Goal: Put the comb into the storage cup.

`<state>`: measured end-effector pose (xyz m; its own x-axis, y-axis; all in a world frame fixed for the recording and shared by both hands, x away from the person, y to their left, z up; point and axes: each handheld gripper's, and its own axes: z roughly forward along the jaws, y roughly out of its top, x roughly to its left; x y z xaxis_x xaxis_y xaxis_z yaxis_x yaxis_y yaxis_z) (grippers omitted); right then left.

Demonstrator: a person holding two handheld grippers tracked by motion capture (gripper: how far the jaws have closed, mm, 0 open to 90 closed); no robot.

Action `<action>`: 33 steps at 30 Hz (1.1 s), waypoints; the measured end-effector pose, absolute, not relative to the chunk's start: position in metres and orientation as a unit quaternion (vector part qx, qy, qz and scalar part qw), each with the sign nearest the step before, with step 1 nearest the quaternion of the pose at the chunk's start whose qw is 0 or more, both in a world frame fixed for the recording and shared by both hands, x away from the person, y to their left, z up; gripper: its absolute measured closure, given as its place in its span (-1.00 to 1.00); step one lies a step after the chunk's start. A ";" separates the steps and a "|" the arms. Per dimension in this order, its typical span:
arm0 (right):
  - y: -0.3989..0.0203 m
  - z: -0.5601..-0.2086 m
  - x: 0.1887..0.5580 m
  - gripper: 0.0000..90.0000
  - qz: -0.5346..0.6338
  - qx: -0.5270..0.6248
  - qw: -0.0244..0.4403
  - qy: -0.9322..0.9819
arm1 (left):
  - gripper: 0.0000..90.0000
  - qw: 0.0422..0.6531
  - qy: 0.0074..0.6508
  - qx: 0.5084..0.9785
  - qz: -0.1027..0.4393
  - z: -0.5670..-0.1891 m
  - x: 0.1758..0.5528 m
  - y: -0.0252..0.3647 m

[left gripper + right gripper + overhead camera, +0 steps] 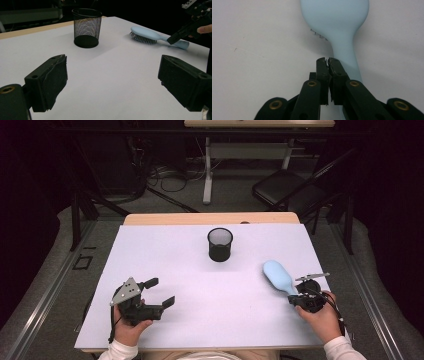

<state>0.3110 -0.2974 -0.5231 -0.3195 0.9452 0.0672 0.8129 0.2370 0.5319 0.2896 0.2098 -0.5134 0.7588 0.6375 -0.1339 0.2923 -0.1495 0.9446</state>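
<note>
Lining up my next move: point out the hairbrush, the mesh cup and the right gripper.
Blue hairbrush (276,274): high view, back of its head.
Black mesh cup (86,27): left gripper view, its mesh wall.
Right gripper (327,60): right gripper view, between its shut fingertips.

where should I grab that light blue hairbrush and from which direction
Probably by the narrow handle, not the wide head. The hairbrush lies bristles down, handle toward the person's right hand, so come from above at that near end with jaws across the handle. The right gripper hangs shut over the handle; it would have to open first.
</note>
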 end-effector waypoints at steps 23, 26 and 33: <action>-0.292 -0.512 0.312 0.77 0.260 0.557 0.133 0.777 | -0.79 0.572 0.313 0.743 0.151 -0.514 0.290 0.210; -0.291 -0.510 0.312 0.71 0.261 0.556 0.134 0.778 | -0.79 0.571 0.314 0.743 0.151 -0.514 0.290 0.210; -0.293 -0.503 0.314 0.51 0.268 0.556 0.131 0.776 | -0.79 0.570 0.313 0.745 0.149 -0.514 0.290 0.209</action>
<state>0.3137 -0.2927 -0.5029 -0.3471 0.9330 0.0947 0.7927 0.2380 0.5613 0.2902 0.2092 -0.5143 0.7588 0.6371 -0.1350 0.2965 -0.1534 0.9426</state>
